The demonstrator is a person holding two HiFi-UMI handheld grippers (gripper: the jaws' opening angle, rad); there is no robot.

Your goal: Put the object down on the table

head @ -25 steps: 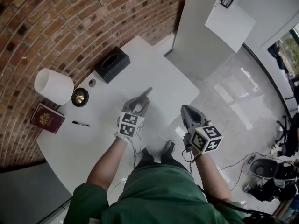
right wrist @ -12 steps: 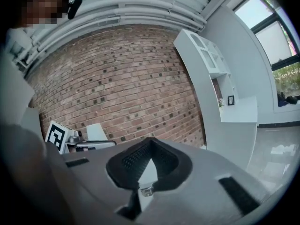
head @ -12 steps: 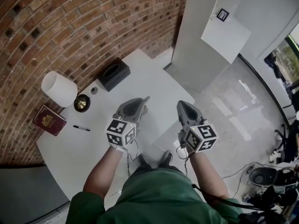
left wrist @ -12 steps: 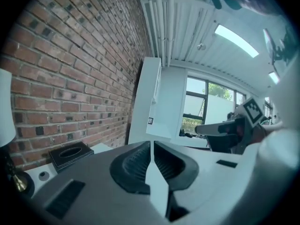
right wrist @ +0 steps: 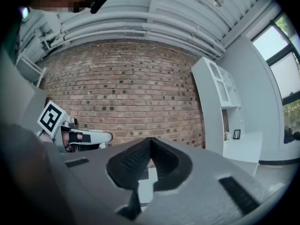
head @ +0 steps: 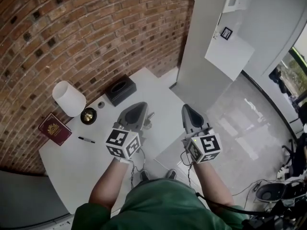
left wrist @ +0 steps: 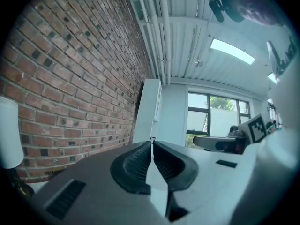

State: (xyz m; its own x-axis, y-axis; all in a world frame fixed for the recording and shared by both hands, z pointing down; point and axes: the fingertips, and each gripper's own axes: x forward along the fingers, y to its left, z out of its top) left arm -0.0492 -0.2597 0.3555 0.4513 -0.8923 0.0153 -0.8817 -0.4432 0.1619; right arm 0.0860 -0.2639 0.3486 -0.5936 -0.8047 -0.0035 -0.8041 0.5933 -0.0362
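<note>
Since neither pair of tongs has anything in it, the object named in the task cannot be picked out with certainty (nothing marks one item from the rest). The left tongs are pressed together at the tips with nothing between them. The right tongs are likewise closed tip to tip and empty. Both are held up over the near right part of the white counter, apart from everything on it, so I judge the putting-down either done or not begun.

The things on the counter sit toward its far left. A slim black pen lies nearest, with a burgundy booklet with a gold crest just left of it. Beyond them are a small brass bowl and a white cylinder beside it. A black tissue box stands farther right, by the brick wall.

If the pen is meant, I judge it light, stiff and apt to roll or slip, so the tongs would best close across the middle of its barrel. The booklet looks thin and slightly flexible and lies flat, so it would need pinching at one edge or the spine. The bowl is likely hard and smooth and would want a grip on its rim.
</note>
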